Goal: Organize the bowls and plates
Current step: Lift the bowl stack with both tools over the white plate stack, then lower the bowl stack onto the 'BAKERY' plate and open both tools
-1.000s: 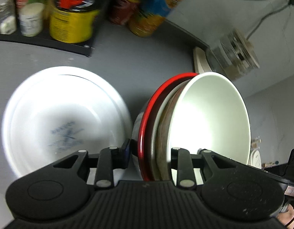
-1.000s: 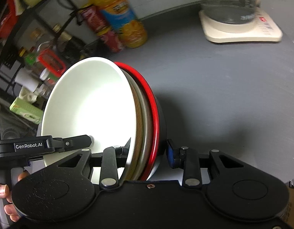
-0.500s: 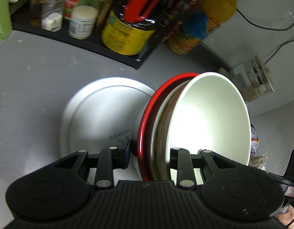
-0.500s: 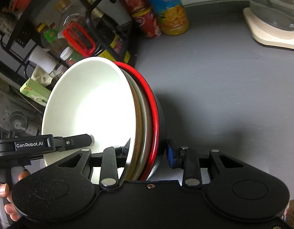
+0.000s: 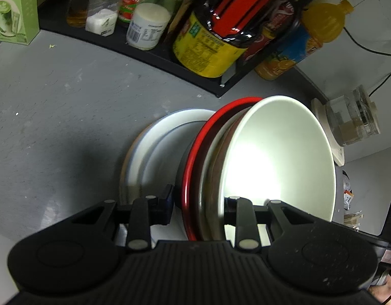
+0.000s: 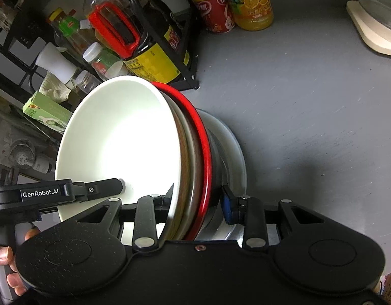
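Observation:
A nested stack of bowls, a white bowl (image 5: 276, 157) innermost and a red-rimmed bowl (image 5: 195, 157) outermost, is held on edge between both grippers. My left gripper (image 5: 198, 208) is shut on the stack's rim. My right gripper (image 6: 195, 203) is shut on the opposite rim of the same stack (image 6: 119, 139). A white plate (image 5: 154, 147) lies on the grey counter directly behind and under the stack; it also shows in the right wrist view (image 6: 233, 152). Whether the stack touches the plate is hidden.
A black rack (image 5: 144, 50) with jars, a yellow-labelled bottle (image 5: 208, 48) and a green box (image 5: 15, 10) lines the counter's back. An orange juice bottle (image 6: 248, 0) and red can (image 6: 215, 12) stand beside it. A glass kettle on a cream base (image 5: 347, 122) stands at the right.
Both grippers have carried the bowl stack toward the white plate, which now sits close behind the stack. The rack has come nearer in both views. The grip is unchanged.

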Demonstrator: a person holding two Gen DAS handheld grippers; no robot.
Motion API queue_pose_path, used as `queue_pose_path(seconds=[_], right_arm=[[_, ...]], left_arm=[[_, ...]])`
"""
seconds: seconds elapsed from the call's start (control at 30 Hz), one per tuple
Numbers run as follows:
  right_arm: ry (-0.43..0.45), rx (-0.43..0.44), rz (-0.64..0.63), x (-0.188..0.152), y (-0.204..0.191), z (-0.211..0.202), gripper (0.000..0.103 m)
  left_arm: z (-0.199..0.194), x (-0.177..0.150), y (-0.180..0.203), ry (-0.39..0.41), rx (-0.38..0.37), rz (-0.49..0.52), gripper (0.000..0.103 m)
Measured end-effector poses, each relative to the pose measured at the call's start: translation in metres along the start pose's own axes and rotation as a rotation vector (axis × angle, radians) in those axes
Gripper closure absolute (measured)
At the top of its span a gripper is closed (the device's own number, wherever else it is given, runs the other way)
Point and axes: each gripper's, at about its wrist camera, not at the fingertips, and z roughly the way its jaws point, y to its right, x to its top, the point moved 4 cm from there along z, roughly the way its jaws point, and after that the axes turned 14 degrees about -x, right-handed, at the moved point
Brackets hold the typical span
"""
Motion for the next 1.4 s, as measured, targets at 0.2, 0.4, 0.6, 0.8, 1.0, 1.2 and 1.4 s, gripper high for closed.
queue_pose_path(seconds=[0.2, 0.4, 0.6, 0.8, 1.0, 1.2, 1.4], right_arm=[[-0.019, -0.032, 0.031, -0.004, -0.006, 0.010, 0.069], [-0.031, -0.044, 0.064, -0.004, -0.005, 0.014, 0.069], [-0.035, -0.032, 0.084, -0.005, -0.007, 0.016, 0.062], [0.032, -0.010, 0.107, -0.010, -0.007, 0.000, 0.048], [0.141, 0.009, 0.113, -0.012, -0.004, -0.039, 0.025], [0.221, -0.003, 0.124, -0.031, 0.003, -0.069, 0.021], [0.264, -0.044, 0.153, -0.069, 0.013, -0.093, 0.014]], left_arm=[[0.005, 0.002, -0.012, -0.034, -0.003, -0.003, 0.075], [0.007, 0.007, -0.012, -0.038, -0.012, 0.003, 0.074], [0.010, 0.007, -0.008, -0.050, 0.004, 0.043, 0.072], [0.001, 0.006, 0.005, -0.026, 0.059, 0.130, 0.048], [-0.014, 0.002, 0.015, 0.015, 0.088, 0.195, 0.036], [-0.031, -0.015, 0.030, 0.029, 0.110, 0.233, 0.028], [-0.050, -0.044, 0.044, 0.058, 0.130, 0.285, 0.018]])
